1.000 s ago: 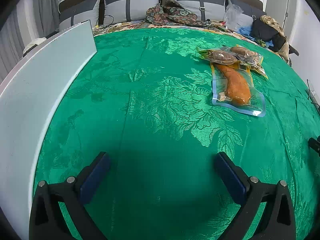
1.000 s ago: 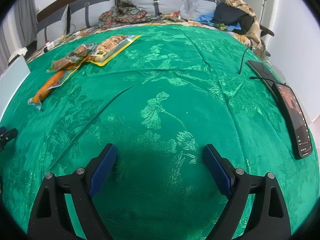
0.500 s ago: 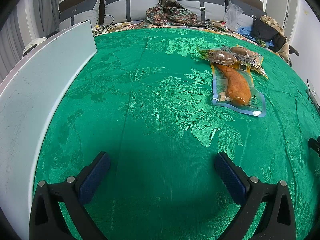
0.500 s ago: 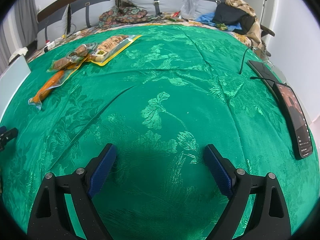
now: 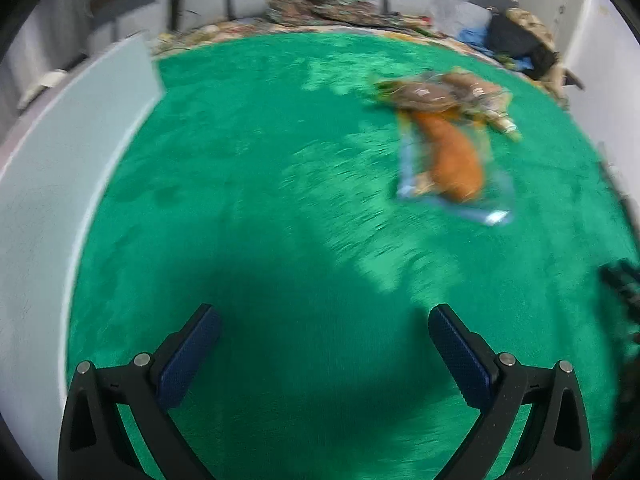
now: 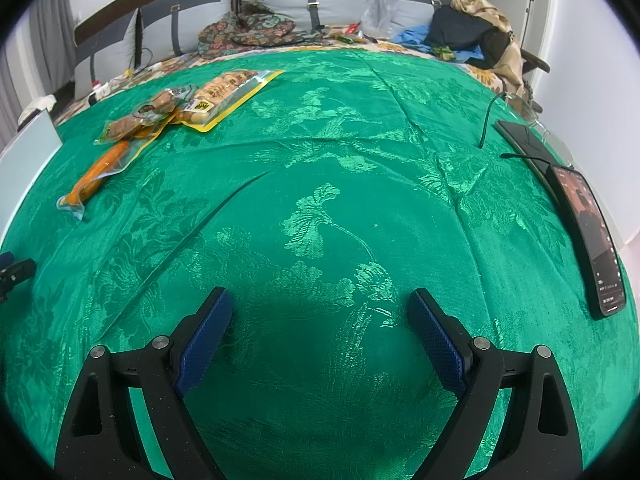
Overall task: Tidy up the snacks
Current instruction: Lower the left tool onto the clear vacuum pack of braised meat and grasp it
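Taking the orange snack pack (image 5: pixel 448 160) as the landmark and reading leftward first: a pale flat board (image 5: pixel 60 168) runs along the far left edge of the green cloth (image 5: pixel 260 200), well apart from the pack. The left gripper (image 5: pixel 324 340) hangs low over bare cloth, jaws spread wide and holding nothing; its view is smeared, so finer detail is lost. From these jaws the pack lies ahead and to the right, its long axis running mostly away from them, leaning slightly right at the near end. Touching its far end are a brown pack (image 6: pixel 136 120) and a yellow-edged pack (image 6: pixel 228 94), overlapping in a small heap.

Right of the heap, the right gripper (image 6: pixel 320 328) also has its jaws spread and empty; from it the heap sits far ahead-left. A dark phone (image 6: pixel 596 236) lies well right of everything.

The left gripper looks the nearer one for a first pick.
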Demonstrator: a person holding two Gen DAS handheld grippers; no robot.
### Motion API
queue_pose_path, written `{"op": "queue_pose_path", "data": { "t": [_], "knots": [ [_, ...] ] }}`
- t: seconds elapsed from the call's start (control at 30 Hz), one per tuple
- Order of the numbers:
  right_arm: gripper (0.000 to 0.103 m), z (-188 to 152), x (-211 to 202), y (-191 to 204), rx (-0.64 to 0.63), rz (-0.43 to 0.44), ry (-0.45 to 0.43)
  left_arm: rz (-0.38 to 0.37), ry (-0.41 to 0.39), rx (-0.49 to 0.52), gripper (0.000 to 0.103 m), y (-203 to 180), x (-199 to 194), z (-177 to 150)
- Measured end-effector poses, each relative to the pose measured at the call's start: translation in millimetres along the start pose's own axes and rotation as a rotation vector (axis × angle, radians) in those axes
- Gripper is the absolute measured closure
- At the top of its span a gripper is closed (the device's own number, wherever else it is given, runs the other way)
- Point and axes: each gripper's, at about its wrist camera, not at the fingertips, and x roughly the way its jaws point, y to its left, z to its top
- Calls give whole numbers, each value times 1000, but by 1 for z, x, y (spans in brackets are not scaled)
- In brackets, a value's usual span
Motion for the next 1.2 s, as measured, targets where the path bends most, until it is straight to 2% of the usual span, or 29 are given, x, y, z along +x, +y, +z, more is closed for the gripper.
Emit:
{"op": "queue_pose_path", "data": {
  "t": [0.07,0.13,0.17,0.27,0.3,0.37,0.47,0.53,0.7,0.77,0.8,0.83,0.87,0.9,0.93,1.03,1.2],
  "knots": [
    [11,0,0,0,0,0,0,-93,-41,11,1,-12,-11,24],
    [11,0,0,0,0,0,0,-130,-52,49,1,-29,-15,47],
    [11,0,0,0,1,0,0,-142,-43,75,1,-39,-13,59],
    [11,0,0,0,1,1,0,-199,57,159,1,-71,11,93],
    [11,0,0,0,1,1,0,-196,86,180,1,-78,22,102],
    [11,0,0,0,1,1,0,-137,131,220,1,-88,45,111],
    [11,0,0,0,1,1,0,-60,199,224,1,-87,76,110],
    [11,0,0,0,1,2,0,-25,161,249,0,-91,78,109],
    [11,0,0,0,2,2,0,-7,154,188,0,-87,70,118],
    [11,0,0,0,2,2,0,-8,137,182,2,-86,63,116],
    [11,0,0,0,2,2,0,-8,114,179,10,-85,58,111],
    [11,0,0,0,2,2,0,-3,92,178,23,-83,52,108],
    [11,0,0,1,2,2,0,0,71,175,26,-82,46,106],
    [11,0,0,0,2,2,0,-1,62,171,37,-79,38,99],
    [11,0,0,1,2,2,0,3,57,172,43,-76,32,94],
    [11,0,0,1,2,2,0,10,55,141,44,-58,14,69],
    [11,0,0,1,2,3,0,60,31,61,44,-15,-22,2]
  ]
}}
